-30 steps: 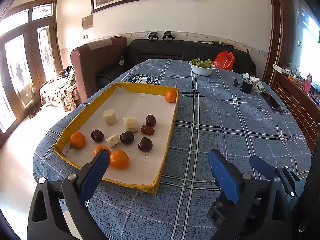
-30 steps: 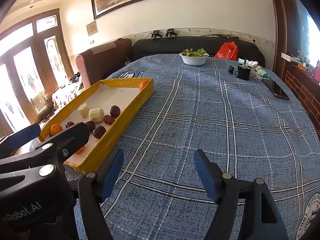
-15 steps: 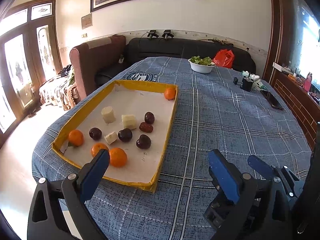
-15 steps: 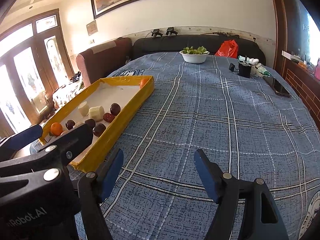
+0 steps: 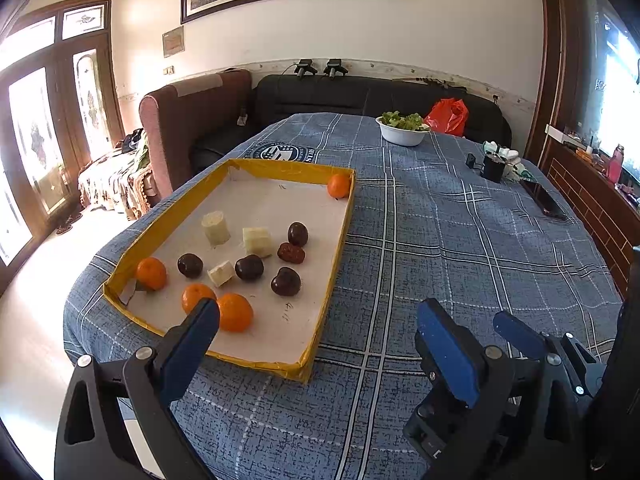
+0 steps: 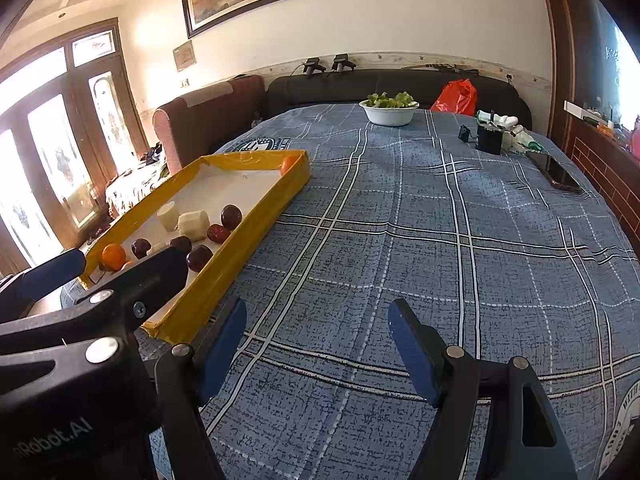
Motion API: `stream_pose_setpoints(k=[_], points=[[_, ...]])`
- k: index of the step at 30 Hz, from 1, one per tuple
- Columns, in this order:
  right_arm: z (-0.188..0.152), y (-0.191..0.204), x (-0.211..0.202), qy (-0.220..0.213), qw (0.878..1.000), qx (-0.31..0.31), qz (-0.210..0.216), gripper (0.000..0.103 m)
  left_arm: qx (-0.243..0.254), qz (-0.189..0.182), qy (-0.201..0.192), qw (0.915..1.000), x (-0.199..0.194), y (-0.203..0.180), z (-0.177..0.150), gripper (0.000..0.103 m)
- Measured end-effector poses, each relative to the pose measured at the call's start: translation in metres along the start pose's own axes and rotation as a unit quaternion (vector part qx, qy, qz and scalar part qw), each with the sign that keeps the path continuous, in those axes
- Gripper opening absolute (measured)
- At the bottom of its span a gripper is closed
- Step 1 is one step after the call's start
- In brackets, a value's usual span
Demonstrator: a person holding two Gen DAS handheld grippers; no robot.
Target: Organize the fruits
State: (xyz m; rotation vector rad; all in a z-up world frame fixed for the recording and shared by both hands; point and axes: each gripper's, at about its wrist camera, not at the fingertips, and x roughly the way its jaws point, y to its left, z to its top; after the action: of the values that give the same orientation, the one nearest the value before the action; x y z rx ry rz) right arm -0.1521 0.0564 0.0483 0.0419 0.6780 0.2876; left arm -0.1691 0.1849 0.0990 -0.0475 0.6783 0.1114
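Left gripper [image 5: 318, 330]: fingers spread wide, nothing between them, held above the near edge of the counter [image 5: 460, 240], which is covered with a blue plaid cloth. Right gripper [image 6: 318, 338]: fingers likewise wide apart and empty, over bare cloth.

Yellow-rimmed tray [image 5: 340, 248]: ahead of the left fingers, its near right corner between the two fingertips in the left wrist view; ahead and to the left of the right fingers.

Tray contents:
- Three oranges [image 5: 235, 312] grouped at the near end, closest to the left fingertip of the left gripper; one is partly hidden by that fingertip.
- A fourth orange [image 5: 339, 185] alone in the far right corner.
- Five dark red fruits [image 5: 285, 281] mid-tray, loosely scattered.
- Three pale cut pieces [image 5: 257, 241] among them.

Far end of the counter, well apart from both grippers: white bowl [image 5: 402, 132] of greens, a black phone [image 6: 556, 172] to the right.
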Motion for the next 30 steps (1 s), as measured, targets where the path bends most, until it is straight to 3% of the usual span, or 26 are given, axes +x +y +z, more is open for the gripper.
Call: stream_pose_setpoints(k=[6, 9, 12, 14, 17, 19, 23, 30], points=[[-0.001, 0.000, 0.000, -0.001, 1.000, -0.001, -0.001, 0.078, -0.001, 0.002, -0.003, 1.0000, 0.000, 0.000, 0.000, 0.099], [-0.001, 0.000, 0.000, -0.003, 1.000, -0.001, -0.002, 0.078, -0.015, 0.015, -0.025, 0.9995, -0.007, 0.006, -0.001, 0.099], [0.000, -0.003, -0.001, -0.005, 1.000, 0.000, -0.004, 0.078, -0.043, 0.061, -0.092, 0.9930, -0.031, 0.018, 0.000, 0.099], [0.000, -0.003, -0.003, -0.009, 1.000, 0.001, -0.006, 0.078, -0.065, 0.090, -0.150, 0.9825, -0.055, 0.027, 0.001, 0.101], [0.002, -0.002, -0.009, -0.021, 1.000, -0.004, -0.010, 0.078, -0.088, 0.103, -0.212, 0.9679, -0.085, 0.039, 0.000, 0.103], [0.003, 0.001, -0.013, -0.028, 1.000, -0.011, -0.009, 0.078, -0.097, 0.097, -0.225, 0.9646, -0.093, 0.045, 0.001, 0.103], [0.003, 0.010, -0.019, -0.040, 0.999, -0.030, -0.010, 0.079, -0.103, 0.081, -0.179, 0.9752, -0.084, 0.052, 0.005, 0.103], [0.004, 0.019, -0.026, -0.054, 0.997, -0.047, -0.013, 0.087, -0.091, 0.105, -0.116, 0.9836, -0.059, 0.050, -0.005, 0.103]])
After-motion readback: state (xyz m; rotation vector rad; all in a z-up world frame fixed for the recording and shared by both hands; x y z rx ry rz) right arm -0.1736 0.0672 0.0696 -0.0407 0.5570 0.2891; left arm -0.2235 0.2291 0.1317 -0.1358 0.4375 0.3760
